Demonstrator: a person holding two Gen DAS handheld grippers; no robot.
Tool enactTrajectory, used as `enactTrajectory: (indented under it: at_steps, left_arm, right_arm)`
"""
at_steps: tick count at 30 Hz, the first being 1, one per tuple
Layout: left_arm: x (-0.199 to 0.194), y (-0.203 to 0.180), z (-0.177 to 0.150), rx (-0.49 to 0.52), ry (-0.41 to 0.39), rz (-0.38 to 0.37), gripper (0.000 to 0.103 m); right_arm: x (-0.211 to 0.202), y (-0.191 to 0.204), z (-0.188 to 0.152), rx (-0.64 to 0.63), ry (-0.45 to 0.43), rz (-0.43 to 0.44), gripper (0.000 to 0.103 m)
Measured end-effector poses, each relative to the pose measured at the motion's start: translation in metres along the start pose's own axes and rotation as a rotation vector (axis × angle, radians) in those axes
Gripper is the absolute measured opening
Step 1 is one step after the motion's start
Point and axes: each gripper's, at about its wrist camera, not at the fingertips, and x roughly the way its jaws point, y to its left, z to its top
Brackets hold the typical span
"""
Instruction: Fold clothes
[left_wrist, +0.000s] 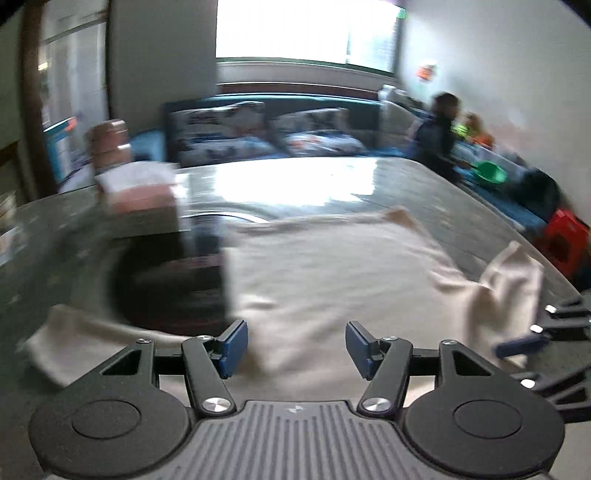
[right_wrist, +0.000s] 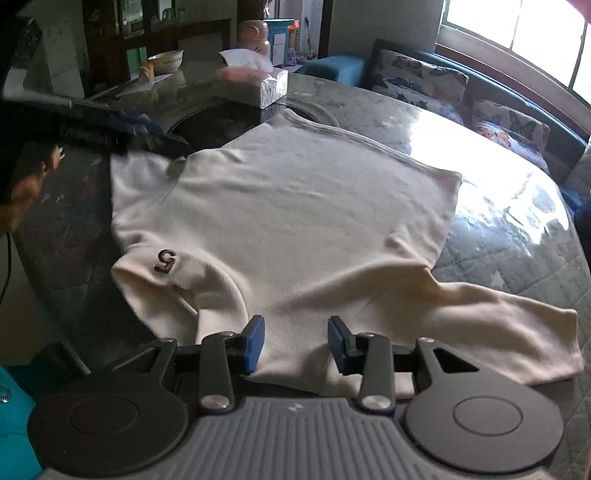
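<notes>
Cream shirt (right_wrist: 288, 221) flat on glass table (right_wrist: 517, 236); right gripper (right_wrist: 295, 341) jaws apart, empty.

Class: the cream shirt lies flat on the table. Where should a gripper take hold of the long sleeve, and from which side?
Grip the sleeve at its cuff edge, coming in low from the open table side. It lies flat, clear of the shirt body.

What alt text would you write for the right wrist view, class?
A cream sweatshirt lies spread on a glossy round table, a brown "5" patch on one sleeve. The right tongs stand open just over its near edge; a tissue box sits behind.
</notes>
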Motion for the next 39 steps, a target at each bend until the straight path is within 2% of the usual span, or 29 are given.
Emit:
enactTrajectory:
  at_steps: [3, 6, 10, 15, 18, 23, 27, 30, 37, 39]
  left_arm:
    - [0.012, -0.023, -0.005, 0.032, 0.035, -0.043, 0.062]
    - [0.022, -0.038, -0.01, 0.061, 0.065, -0.064, 0.062]
    - [0.028, -0.05, -0.016, 0.094, 0.086, -0.103, 0.062]
    - [0.031, -0.068, -0.025, 0.135, 0.102, -0.148, 0.062]
    - [0.032, -0.076, -0.031, 0.159, 0.112, -0.173, 0.062]
    - [0.031, -0.083, -0.035, 0.193, 0.111, -0.196, 0.062]
    - [0.03, -0.086, -0.036, 0.214, 0.113, -0.208, 0.063]
    - [0.03, -0.087, -0.037, 0.228, 0.117, -0.213, 0.065]
    - [0.032, -0.089, -0.037, 0.259, 0.125, -0.228, 0.068]
    - [0.031, -0.091, -0.033, 0.263, 0.123, -0.234, 0.068]
  right_arm:
    - [-0.002, -0.003, -0.006, -0.015, 0.015, 0.013, 0.038]
    - [-0.013, -0.022, -0.008, 0.034, -0.001, -0.004, 0.041]
    - [-0.023, -0.072, -0.017, 0.154, -0.02, -0.125, 0.045]
    - [-0.022, -0.15, -0.036, 0.351, -0.016, -0.357, 0.046]
    - [-0.02, -0.185, -0.045, 0.455, -0.025, -0.425, 0.046]
    - [-0.012, -0.21, -0.054, 0.515, -0.028, -0.461, 0.049]
    - [-0.012, -0.222, -0.06, 0.579, -0.066, -0.416, 0.045]
    - [-0.014, -0.223, -0.062, 0.586, -0.079, -0.408, 0.009]
    - [-0.023, -0.223, -0.069, 0.609, -0.064, -0.475, 0.008]
    - [-0.023, -0.224, -0.073, 0.62, -0.073, -0.472, 0.015]
